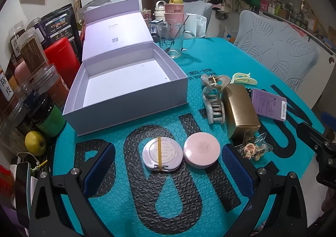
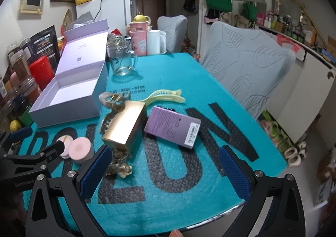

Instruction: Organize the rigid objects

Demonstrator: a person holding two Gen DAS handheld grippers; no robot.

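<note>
Open white box (image 1: 117,88) at left on the counter (image 1: 210,54), nothing in it.

Risk, judged: left gripper (image 1: 166,165) has its jaws wide apart around two touching round compacts, banded one (image 1: 162,154) and pink one (image 1: 202,149); closing could catch both or skid one off.

Right gripper (image 2: 164,165), jaws apart, hovers low near the gold box (image 2: 126,126) and purple box (image 2: 172,126); nothing is held.
</note>
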